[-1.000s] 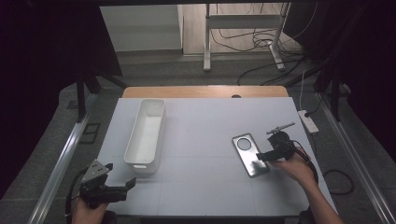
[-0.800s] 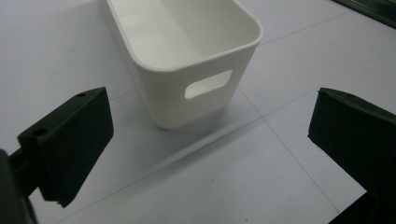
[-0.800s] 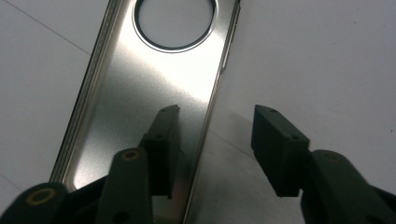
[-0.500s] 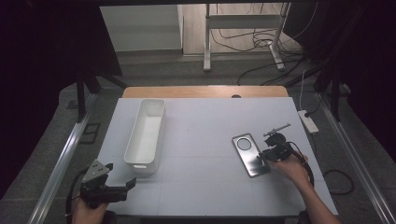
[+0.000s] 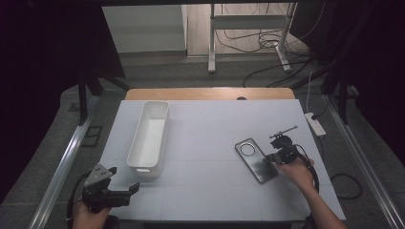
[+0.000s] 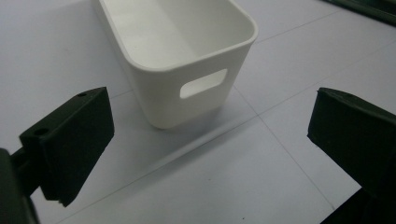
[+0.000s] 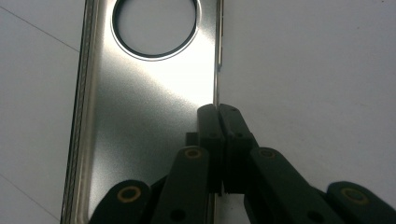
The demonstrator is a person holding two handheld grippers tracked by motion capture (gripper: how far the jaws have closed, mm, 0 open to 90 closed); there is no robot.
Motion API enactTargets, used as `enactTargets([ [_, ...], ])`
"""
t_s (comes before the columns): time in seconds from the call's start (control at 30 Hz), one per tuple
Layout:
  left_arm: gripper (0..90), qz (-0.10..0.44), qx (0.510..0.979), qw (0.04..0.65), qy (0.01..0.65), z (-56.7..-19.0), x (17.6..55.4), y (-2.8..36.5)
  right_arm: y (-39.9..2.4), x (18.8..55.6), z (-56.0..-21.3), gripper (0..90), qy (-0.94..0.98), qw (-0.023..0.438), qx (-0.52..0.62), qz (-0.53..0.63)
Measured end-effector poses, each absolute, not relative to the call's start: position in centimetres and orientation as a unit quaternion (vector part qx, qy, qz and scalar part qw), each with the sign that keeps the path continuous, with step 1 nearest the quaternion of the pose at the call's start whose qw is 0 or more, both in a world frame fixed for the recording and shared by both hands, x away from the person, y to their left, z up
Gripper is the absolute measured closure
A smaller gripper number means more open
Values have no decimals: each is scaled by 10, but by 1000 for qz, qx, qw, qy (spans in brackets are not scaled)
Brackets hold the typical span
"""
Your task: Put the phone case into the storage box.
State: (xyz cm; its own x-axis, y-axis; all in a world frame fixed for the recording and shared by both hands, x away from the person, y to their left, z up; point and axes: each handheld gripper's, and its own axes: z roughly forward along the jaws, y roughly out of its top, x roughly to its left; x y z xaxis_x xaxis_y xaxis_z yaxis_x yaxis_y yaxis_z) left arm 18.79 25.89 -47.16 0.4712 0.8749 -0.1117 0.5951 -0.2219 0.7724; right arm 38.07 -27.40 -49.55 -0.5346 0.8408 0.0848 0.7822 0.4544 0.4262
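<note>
Right claw [image 7: 218, 112] just closed, jaws now clamped on right edge of phone case [image 7: 144, 116]. Case lies flat on white worktop [image 5: 210, 138], right of centre. Left claw [image 6: 210, 140] released, jaws wide, hovering near end of white bin [image 6: 187, 51].

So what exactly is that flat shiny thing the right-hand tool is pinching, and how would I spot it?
Start at the white table and look to its right half, away from the long white bin. There lies a silver phone case, flat on the tabletop, with the right gripper shut on its edge. Its brushed metallic sheen and one large round cut-out near one end set it apart.
</note>
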Motion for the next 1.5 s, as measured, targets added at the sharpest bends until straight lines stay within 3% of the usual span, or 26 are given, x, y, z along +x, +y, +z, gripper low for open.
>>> enactTargets([
  [1.5,0,157,769,443,434,-459,198,237,-273,358,-456,888,827,134,444,317],
])
